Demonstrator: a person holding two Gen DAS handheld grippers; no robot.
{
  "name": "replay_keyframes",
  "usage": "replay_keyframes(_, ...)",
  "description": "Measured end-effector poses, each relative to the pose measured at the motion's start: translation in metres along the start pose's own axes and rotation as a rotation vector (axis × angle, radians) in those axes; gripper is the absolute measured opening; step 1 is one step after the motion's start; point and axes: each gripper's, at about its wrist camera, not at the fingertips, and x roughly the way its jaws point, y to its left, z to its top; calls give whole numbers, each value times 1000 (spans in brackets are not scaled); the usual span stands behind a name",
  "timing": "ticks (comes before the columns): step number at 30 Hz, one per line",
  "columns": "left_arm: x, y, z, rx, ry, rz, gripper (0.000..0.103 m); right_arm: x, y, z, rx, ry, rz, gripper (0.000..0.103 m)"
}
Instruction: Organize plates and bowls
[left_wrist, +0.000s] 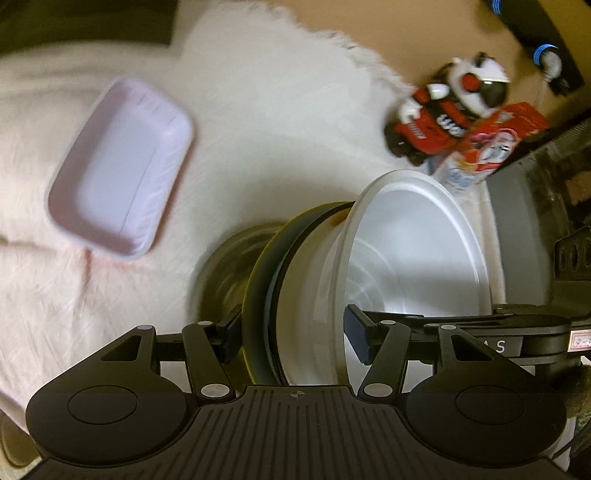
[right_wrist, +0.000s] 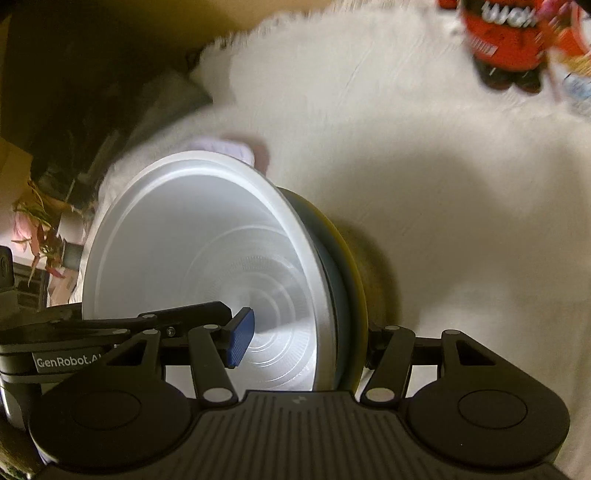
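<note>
Both tools are gripping one stack of dishes, carried on edge above a fluffy white rug (left_wrist: 258, 110). On top sits the white bowl (left_wrist: 413, 251), smooth and matte, deep and round, with fine concentric rings pressed into its base and a thin rolled lip. Nested behind it is a dark grey-blue dish (left_wrist: 275, 280), and behind that a dish with a yellow-olive rim (left_wrist: 255, 295), glossy along the edge.

The left tool (left_wrist: 295, 338) is clenched across the stack: one ribbed blue pad (left_wrist: 356, 338) lies inside the white bowl and the other presses the back of the outer dish. The right tool (right_wrist: 306, 341) clamps the same stack from the opposite side, its blue pad (right_wrist: 242, 338) inside the white bowl (right_wrist: 207, 266) and its far finger mostly hidden behind the yellow-rimmed dish (right_wrist: 356, 280).

On the rug, well apart from the stack, lies a pale lilac tray (left_wrist: 122, 170), rectangular with rounded corners and crimped foam-like walls. At the rug's far edge sits a red-and-black plush toy (left_wrist: 439, 114) beside a red printed package (left_wrist: 498, 144). Everything beyond the stack is blurred.
</note>
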Motion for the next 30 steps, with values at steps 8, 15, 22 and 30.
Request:
replay_keyframes(8,33,32,-3,-49,66,-35,61,48,-4,7,39,108,-50,58)
replay_keyframes(15,39,38,-2,-28,79,-5,55,63,-10,6,93,124,-30,59)
replay_keyframes(22,32,48,-3,-24,54,-11,41,58,-1,5,52,75,-86,59)
replay_keyframes(30,9,45,-2,-15,-24,-43,30,51,4,4,-40,55,-98,59)
